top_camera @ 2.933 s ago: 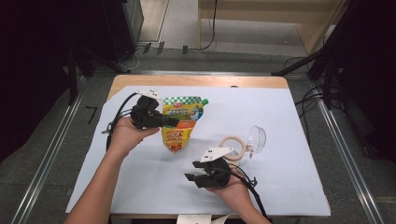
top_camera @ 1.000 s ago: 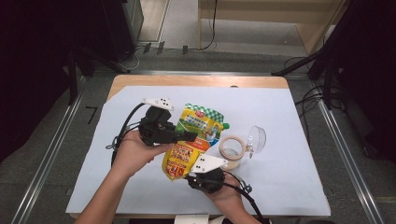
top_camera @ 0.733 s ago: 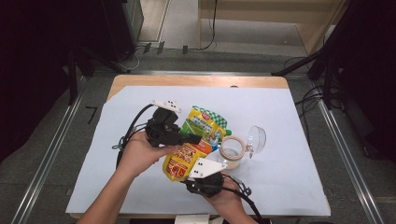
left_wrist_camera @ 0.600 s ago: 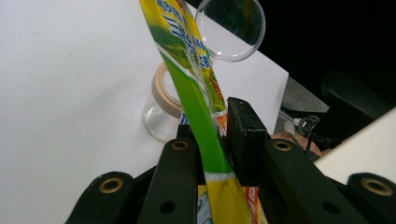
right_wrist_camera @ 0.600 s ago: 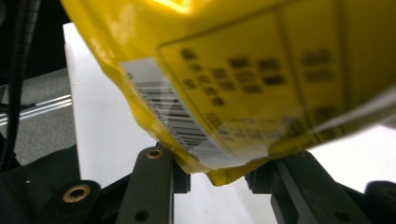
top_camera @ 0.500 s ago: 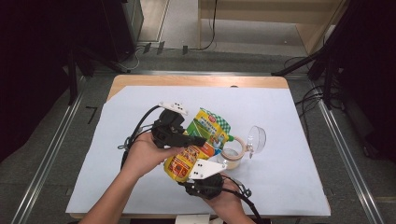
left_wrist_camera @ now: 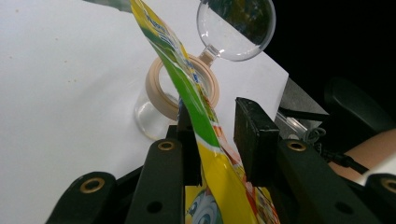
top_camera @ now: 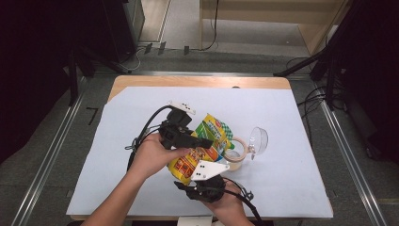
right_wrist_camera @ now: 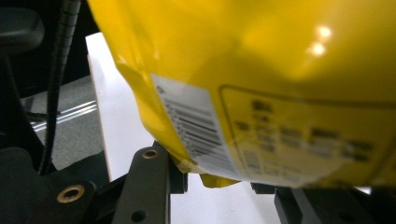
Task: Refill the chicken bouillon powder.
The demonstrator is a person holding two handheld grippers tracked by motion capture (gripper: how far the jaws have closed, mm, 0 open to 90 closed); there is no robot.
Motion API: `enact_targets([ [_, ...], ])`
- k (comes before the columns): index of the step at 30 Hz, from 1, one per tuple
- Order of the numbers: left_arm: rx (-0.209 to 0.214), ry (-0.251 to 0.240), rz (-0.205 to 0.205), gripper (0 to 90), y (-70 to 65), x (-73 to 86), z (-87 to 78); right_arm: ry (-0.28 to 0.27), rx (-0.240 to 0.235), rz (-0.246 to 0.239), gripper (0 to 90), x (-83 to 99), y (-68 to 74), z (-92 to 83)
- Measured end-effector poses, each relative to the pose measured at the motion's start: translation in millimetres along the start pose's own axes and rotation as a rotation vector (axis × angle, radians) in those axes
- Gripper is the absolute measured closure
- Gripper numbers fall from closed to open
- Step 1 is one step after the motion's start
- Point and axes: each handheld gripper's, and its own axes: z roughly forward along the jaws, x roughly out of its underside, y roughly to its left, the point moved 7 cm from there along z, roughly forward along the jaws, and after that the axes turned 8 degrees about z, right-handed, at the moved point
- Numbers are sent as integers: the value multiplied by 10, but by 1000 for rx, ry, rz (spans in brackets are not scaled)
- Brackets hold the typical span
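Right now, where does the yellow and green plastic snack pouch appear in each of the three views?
High view: the yellow and green plastic snack pouch is centre, tilted, beside the beige tape roll.
Left gripper view: it rises between the two black jaws, crossing that roll.
Right gripper view: its yellow barcoded back is close above the jaws.
Shared landmark: the white table sheet.
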Motion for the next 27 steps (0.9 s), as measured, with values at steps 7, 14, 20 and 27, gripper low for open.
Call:
enact_targets([
  [7,-32,10,4,694,-13,-53,77,0,-9,0,650,-38,29,7],
  [14,-52,35,20,665,-6,-131,129,-13,-9,-8,643,-124,-1,-22],
  [20,-49,30,8,662,40,-231,175,-13,-3,3,642,-175,-73,-55],
  [27,-22,26,-34,661,105,-307,183,-12,4,-10,638,-261,-137,-97],
])
